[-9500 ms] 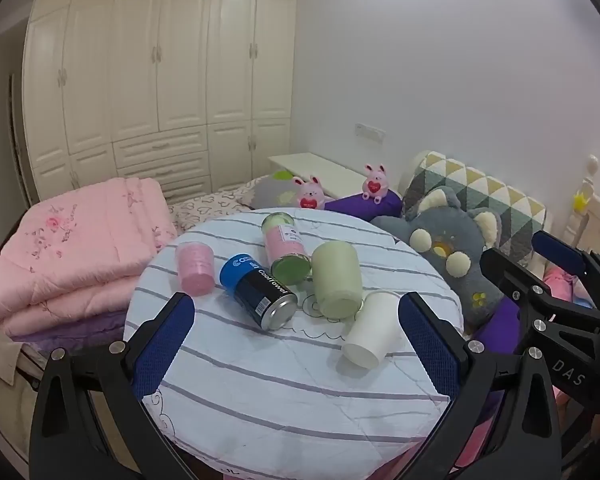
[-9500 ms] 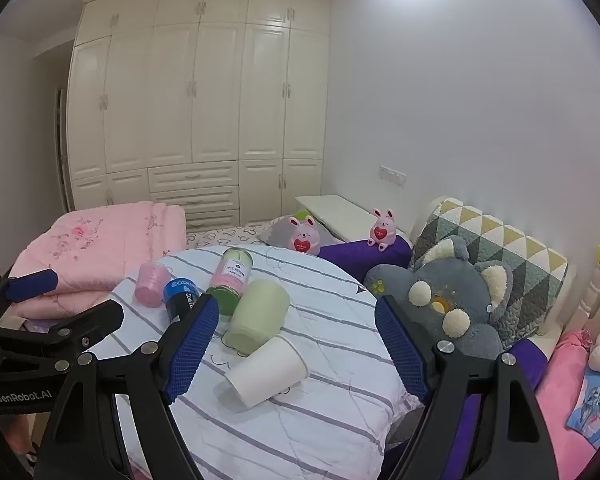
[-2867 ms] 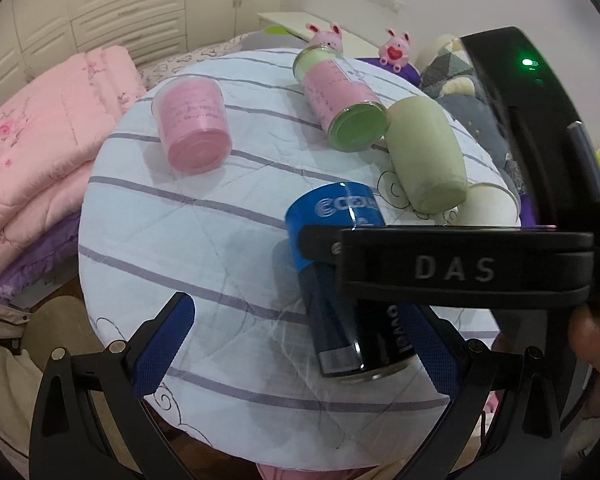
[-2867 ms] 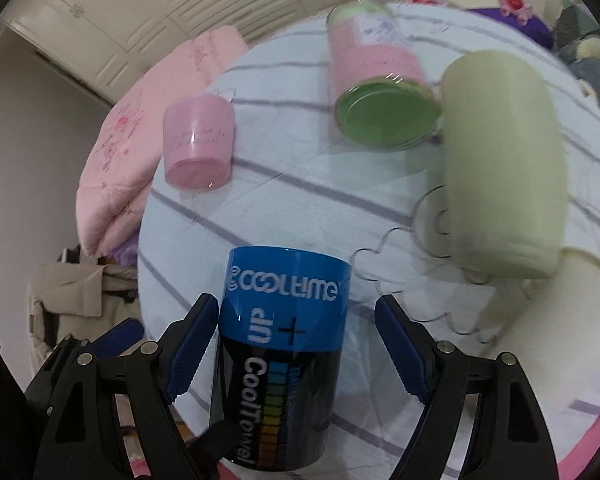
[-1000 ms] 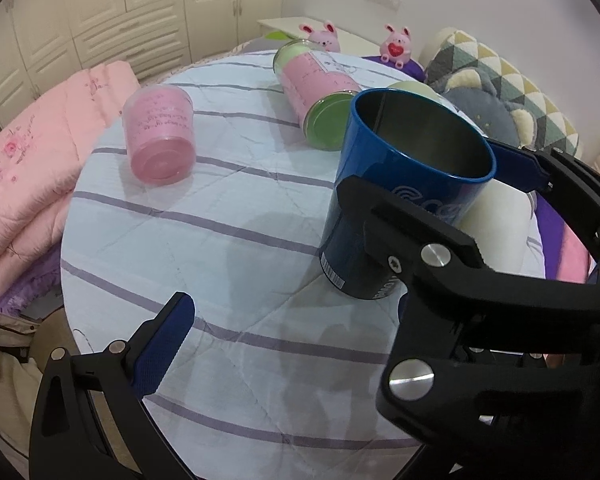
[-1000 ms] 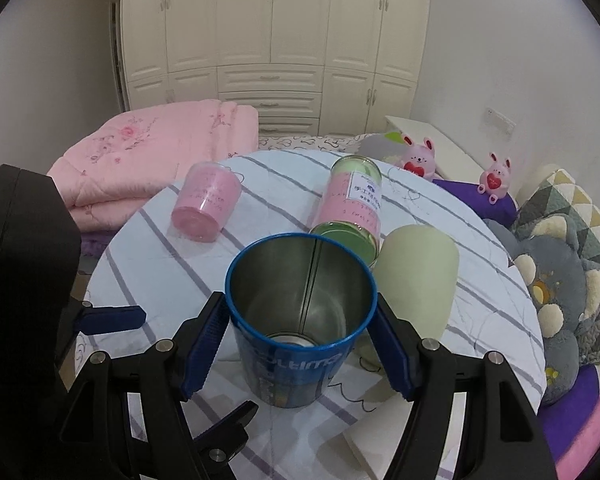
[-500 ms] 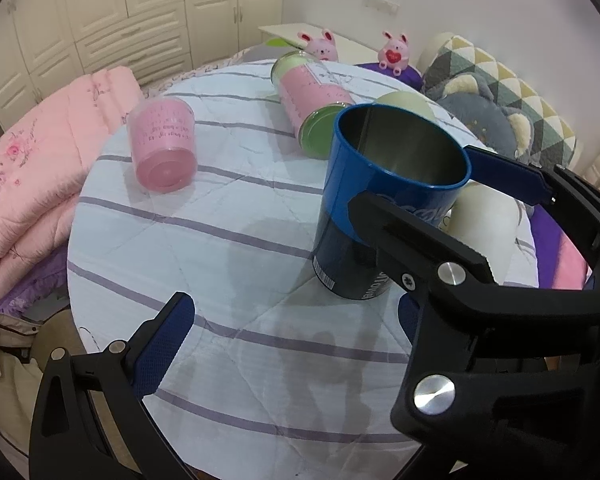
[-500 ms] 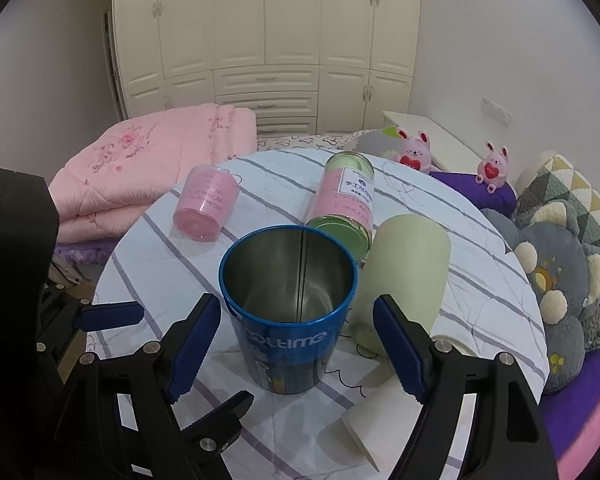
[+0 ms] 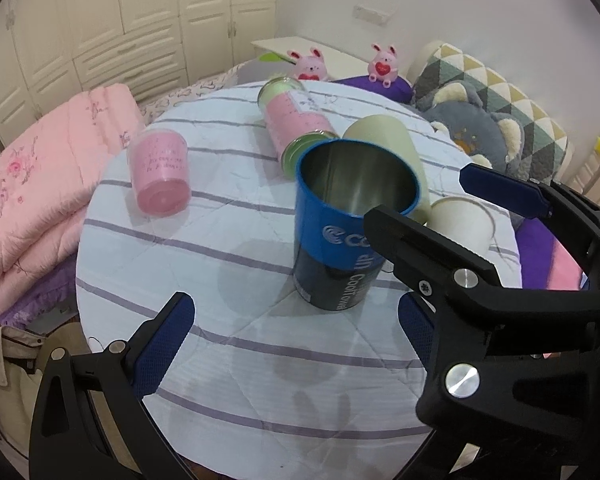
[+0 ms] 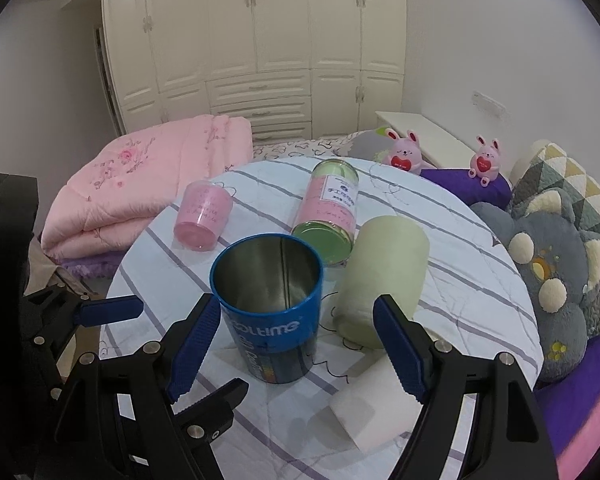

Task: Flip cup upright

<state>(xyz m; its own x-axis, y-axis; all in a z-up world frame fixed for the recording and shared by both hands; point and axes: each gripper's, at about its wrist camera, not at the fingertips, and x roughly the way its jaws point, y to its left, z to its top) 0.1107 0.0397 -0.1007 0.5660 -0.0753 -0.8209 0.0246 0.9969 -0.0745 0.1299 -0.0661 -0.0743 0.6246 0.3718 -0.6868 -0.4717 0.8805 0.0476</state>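
The blue cup [image 10: 270,312] stands upright on the striped bench [image 10: 452,280], its steel mouth open to the top, between the spread fingers of the right tongs [image 10: 296,340], which sit apart and seem to touch it on neither side, though the left pad comes close. The left tongs [image 9: 292,336] are also apart, holding nothing, with the cup just ahead of them. Beyond the right tongs lie a pale green cup [image 10: 384,276], a pink-labelled jar [image 10: 332,212] and a pink cup [image 10: 202,216], all on their sides; a white paper cup [image 10: 374,412] lies under the right finger
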